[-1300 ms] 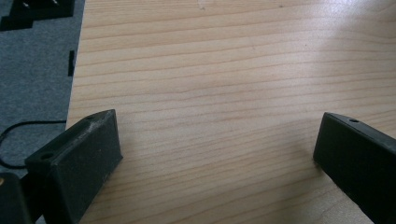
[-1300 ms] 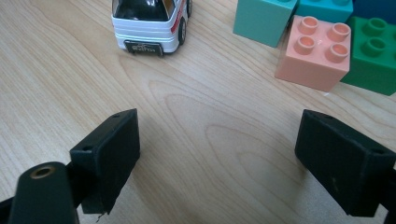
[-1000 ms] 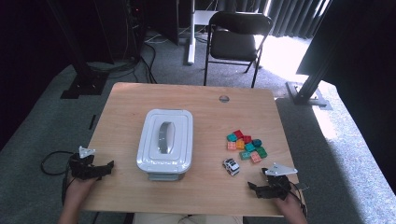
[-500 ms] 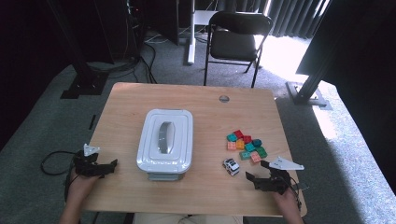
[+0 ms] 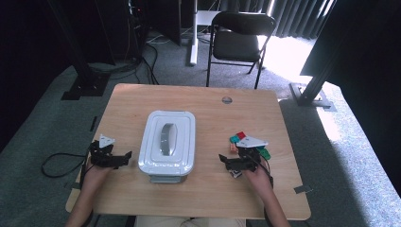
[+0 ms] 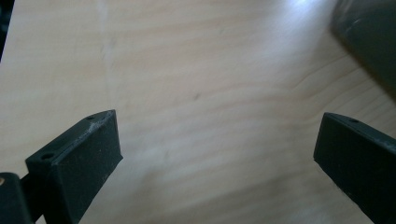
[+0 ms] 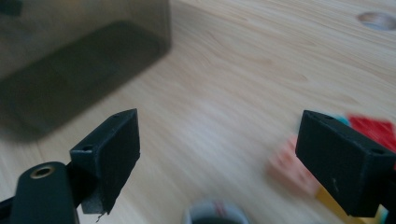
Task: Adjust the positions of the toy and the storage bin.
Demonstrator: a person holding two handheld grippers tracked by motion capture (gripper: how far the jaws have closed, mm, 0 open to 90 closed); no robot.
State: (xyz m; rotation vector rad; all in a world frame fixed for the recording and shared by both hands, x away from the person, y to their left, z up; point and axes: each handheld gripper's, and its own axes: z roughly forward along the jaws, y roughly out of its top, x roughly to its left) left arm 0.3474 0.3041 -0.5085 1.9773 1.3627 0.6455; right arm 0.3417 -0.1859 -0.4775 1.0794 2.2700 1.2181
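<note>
Wooden table, seen from above, with a person's forearms entering at the near edge.

Left tongs: held low over the near left part of the table, tips pointing right toward the white box and just short of its left wall. In the left gripper view the tongs stand wide open, bare wood between the two black jaws, nothing held; a dark corner of the box shows at the upper right.

Right tongs: held near the right of the box, tips pointing left, over the table between the box and the pile of blocks. In the right gripper view the tongs are wide open and hold nothing.

White box: lidded, with a grey handle on top, standing in the middle of the table.

Blocks: small coloured pieces (red, teal, orange and green among them) clustered on the right half of the table, partly under the right hand and its grey plate. In the right gripper view they lie blurred beside the right-hand jaw.

Small round toy: at the bottom edge of the right gripper view, between the jaws and below them, too blurred to identify; whether it touches a jaw cannot be told.

Round grommet: set in the far part of the table.

Black folding chair: on the floor beyond the far edge.
</note>
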